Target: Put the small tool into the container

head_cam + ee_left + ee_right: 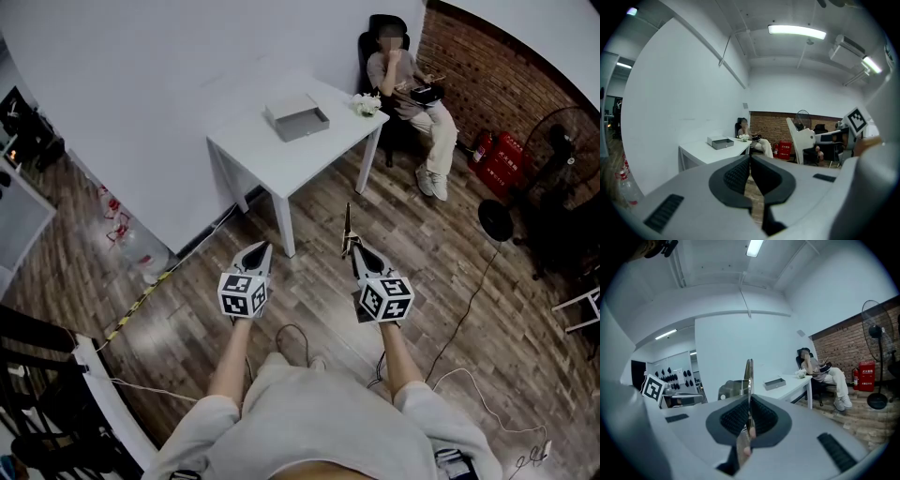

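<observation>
In the head view, the left gripper [262, 249] and the right gripper [356, 247] are held out side by side at centre frame, above the wood floor [441, 272]. The small tool [347, 223], thin and upright, sticks up from the right gripper's tips. The grey container [296, 117] lies on the white table [281, 159] at upper centre, well apart from both grippers. A seated person [412, 94] is at upper right.

In the left gripper view, the jaws are pressed together with nothing between them; the container sits left of centre.

In the right gripper view, the jaws pinch the small tool [748, 376], which rises straight above them; the container shows right of centre.
</observation>
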Tool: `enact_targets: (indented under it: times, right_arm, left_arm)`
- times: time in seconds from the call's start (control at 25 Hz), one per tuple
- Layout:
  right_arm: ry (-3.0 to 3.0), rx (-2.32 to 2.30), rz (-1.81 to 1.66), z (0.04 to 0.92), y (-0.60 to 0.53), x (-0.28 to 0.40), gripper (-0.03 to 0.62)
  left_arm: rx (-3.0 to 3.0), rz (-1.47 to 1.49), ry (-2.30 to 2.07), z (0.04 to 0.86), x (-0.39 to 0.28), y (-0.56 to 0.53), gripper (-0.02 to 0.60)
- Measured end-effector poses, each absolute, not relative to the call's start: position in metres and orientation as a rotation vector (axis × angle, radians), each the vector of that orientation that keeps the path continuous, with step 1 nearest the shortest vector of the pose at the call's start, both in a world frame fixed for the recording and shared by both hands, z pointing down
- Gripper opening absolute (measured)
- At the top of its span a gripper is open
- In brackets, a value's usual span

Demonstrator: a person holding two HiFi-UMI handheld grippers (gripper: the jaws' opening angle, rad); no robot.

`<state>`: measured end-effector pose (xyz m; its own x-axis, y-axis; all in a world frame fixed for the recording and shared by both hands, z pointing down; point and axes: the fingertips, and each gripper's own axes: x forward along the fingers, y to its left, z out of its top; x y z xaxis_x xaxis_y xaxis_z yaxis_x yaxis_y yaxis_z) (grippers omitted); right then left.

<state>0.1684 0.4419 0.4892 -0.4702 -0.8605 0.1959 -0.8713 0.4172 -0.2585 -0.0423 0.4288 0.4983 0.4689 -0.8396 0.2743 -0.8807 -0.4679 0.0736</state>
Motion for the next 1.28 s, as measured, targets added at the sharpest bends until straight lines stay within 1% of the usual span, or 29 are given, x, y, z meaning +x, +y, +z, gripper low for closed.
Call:
enact_targets:
  times: [0.32, 0.68, 1.08, 1.28]
  right_arm:
    - [-2.635, 1.55, 0.498, 0.497, 0.424, 0.178, 0.003]
    - [-2.626, 1.56, 0.499, 0.504, 0.385, 0.183, 0.002]
    - [-2.587, 1.602, 0.512, 0.512, 0.312, 0.183, 0.003]
    - [-2.561, 1.606, 0.521, 0.515, 0.26, 0.168, 0.002]
  left_arm:
    - [2.494, 0.302, -1.522, 0.504, -0.029, 0.417, 0.014]
    - [2.494, 0.293, -1.512, 0.511, -0.023, 0.377, 0.014]
    - [2.505, 0.279, -1.461, 0.52, -0.022, 0.292, 0.014]
    - [2.496, 0.282, -1.436, 0.527, -0.035, 0.236, 0.014]
